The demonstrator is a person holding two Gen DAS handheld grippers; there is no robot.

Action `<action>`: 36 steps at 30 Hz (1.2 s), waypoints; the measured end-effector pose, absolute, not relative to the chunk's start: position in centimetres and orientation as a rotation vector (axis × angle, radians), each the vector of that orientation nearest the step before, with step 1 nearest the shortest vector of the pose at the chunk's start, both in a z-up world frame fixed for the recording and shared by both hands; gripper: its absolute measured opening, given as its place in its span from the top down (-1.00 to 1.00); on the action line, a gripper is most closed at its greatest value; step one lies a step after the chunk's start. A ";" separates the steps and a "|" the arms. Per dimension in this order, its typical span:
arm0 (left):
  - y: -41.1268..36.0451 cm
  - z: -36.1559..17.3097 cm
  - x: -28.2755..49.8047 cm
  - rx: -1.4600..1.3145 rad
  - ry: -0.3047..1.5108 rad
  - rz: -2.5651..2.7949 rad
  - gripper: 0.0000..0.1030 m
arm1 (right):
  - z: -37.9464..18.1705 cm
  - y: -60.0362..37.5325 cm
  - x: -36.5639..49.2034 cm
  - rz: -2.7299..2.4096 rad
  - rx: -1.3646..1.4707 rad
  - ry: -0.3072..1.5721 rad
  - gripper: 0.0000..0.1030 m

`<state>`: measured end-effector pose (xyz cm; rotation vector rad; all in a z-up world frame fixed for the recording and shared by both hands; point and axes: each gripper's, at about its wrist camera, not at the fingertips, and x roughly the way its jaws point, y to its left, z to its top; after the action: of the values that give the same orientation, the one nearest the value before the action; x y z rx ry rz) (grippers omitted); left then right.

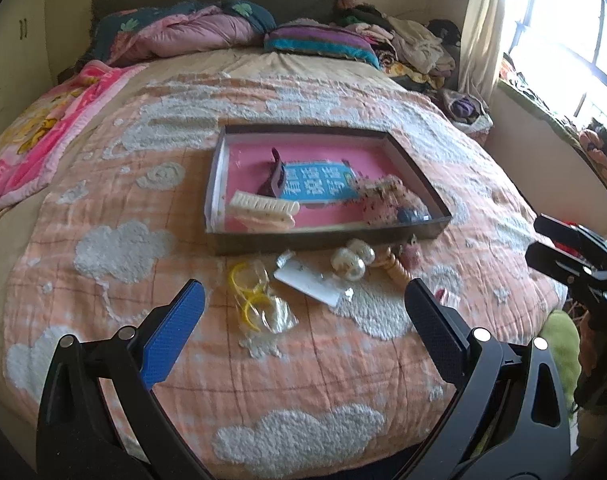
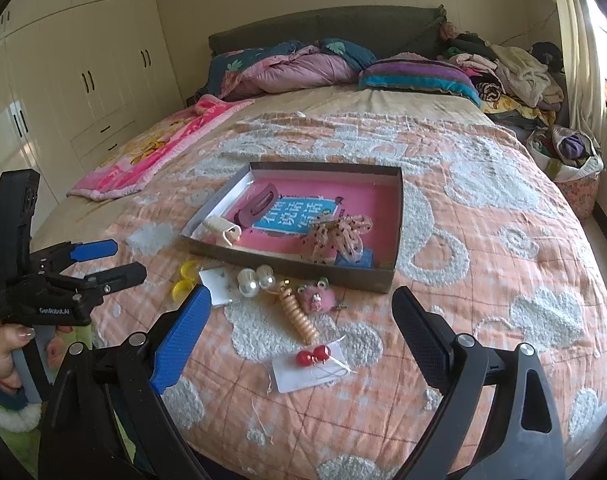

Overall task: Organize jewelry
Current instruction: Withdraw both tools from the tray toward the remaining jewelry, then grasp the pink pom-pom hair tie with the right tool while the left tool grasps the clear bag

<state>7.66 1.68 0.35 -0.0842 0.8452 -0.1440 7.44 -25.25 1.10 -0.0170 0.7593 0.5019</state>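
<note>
A shallow dark box (image 1: 327, 240) (image 2: 295, 266) with a pink floor lies on the bed. It holds hair clips, a bow and a blue booklet. In front of it lie loose pieces: yellow hoops in a clear bag (image 1: 259, 300), a white earring card (image 1: 309, 282), pearl balls (image 1: 351, 260) (image 2: 255, 278), a coiled peach hair tie (image 2: 299, 316), a pink fuzzy clip (image 2: 317, 300) and red ball earrings on a card (image 2: 313, 358). My left gripper (image 1: 303, 300) (image 2: 123, 260) is open and empty above the hoops. My right gripper (image 2: 301, 312) (image 1: 543, 242) is open and empty above the hair tie.
The bed has a peach quilt with white clouds (image 2: 483, 280). A pink blanket (image 2: 155, 152) lies at the left. Pillows and piled clothes (image 2: 503, 68) sit at the head. A wardrobe (image 2: 63, 80) stands at the left and a window (image 1: 563, 32) at the right.
</note>
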 end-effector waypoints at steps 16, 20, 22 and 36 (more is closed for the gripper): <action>0.7 -6.1 8.2 -0.313 1.015 -0.322 -0.15 | -1.5 -26.3 8.1 0.457 -0.016 0.815 -0.77; 1.0 -7.4 9.4 -0.420 1.046 -0.344 0.10 | -1.9 -26.5 8.4 0.448 -0.014 0.821 -0.77; 1.1 -7.7 9.9 -0.444 1.054 -0.341 0.14 | -2.2 -26.4 8.6 0.444 -0.015 0.828 -0.77; 2.2 -9.0 13.1 -0.570 1.054 -0.294 0.14 | -6.9 -23.7 13.7 0.490 -0.022 0.961 -0.43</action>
<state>13.15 2.21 -8.99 -0.5696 1.0538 -0.2941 13.75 -23.73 -6.88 -0.0222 0.9609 0.4904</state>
